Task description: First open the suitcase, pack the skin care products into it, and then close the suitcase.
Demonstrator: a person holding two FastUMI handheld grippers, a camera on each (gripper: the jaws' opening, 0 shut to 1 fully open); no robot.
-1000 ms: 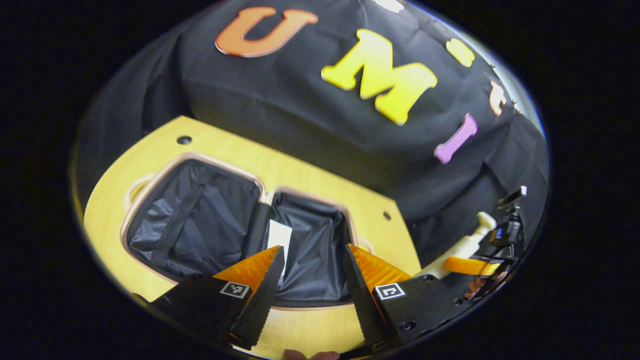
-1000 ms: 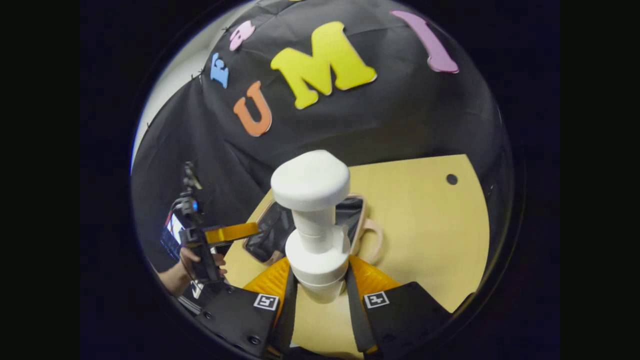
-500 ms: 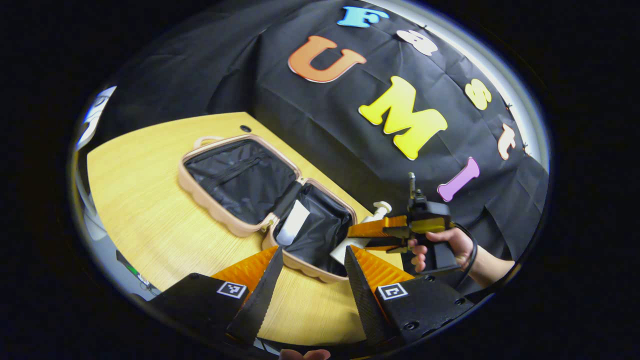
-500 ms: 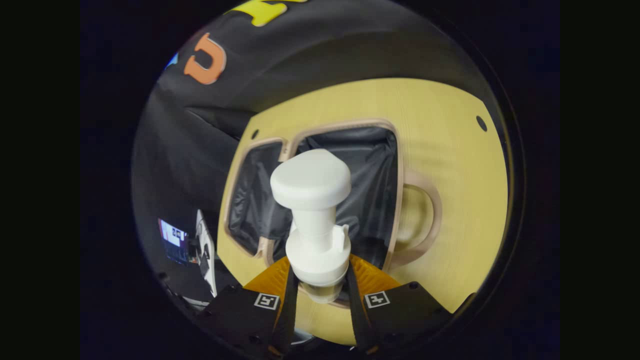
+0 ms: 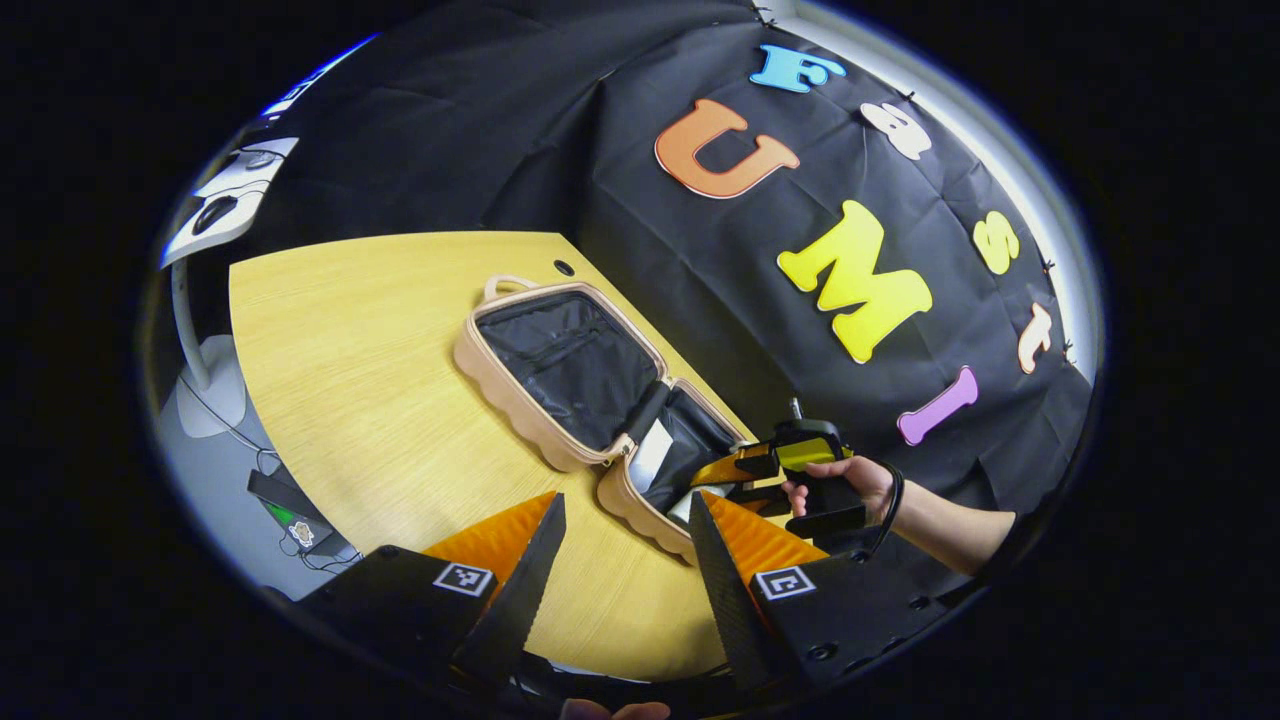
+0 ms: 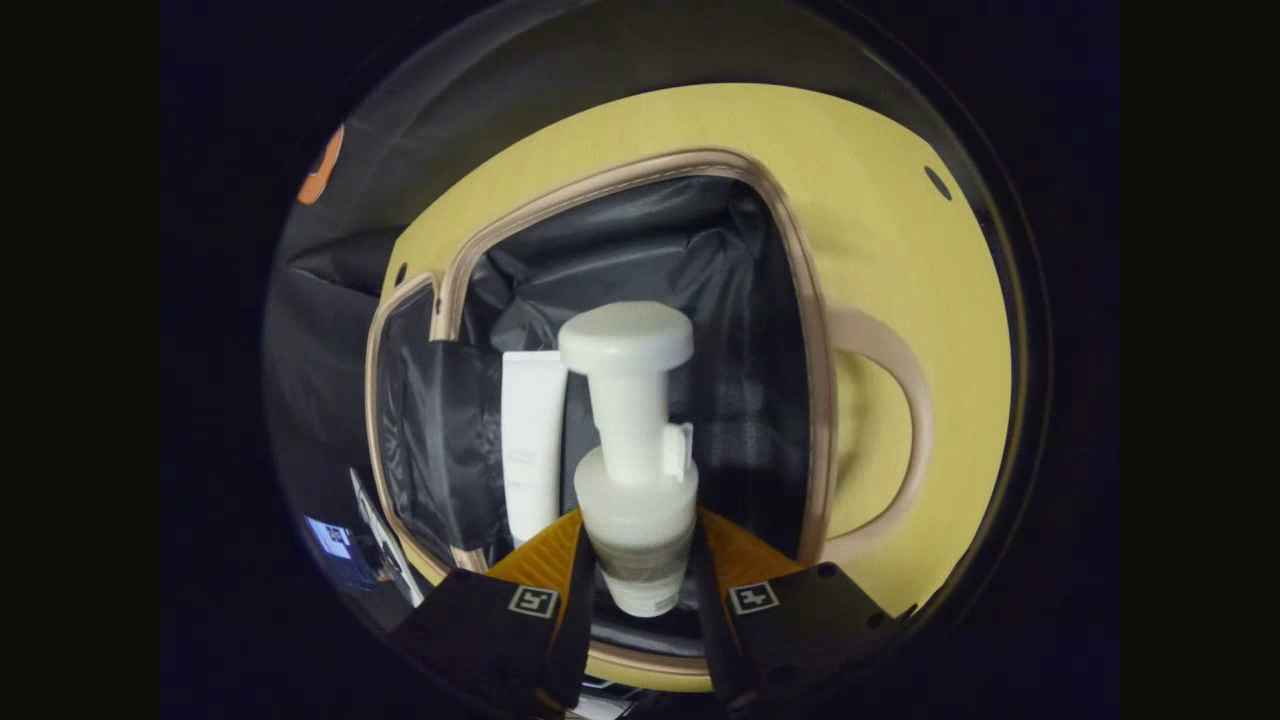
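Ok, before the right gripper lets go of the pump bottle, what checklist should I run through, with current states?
1. Suitcase open flat on the table: ok.
2. Right gripper shut on the pump bottle: ok.
3. Bottle over the open half, inside the rim: ok.
4. Bottle resting on the lining: cannot tell.
5. Landing spot free: the white tube lies to one side, beside the bottle; contact cannot tell.
6. Left gripper open, holding nothing, short of the suitcase: ok.
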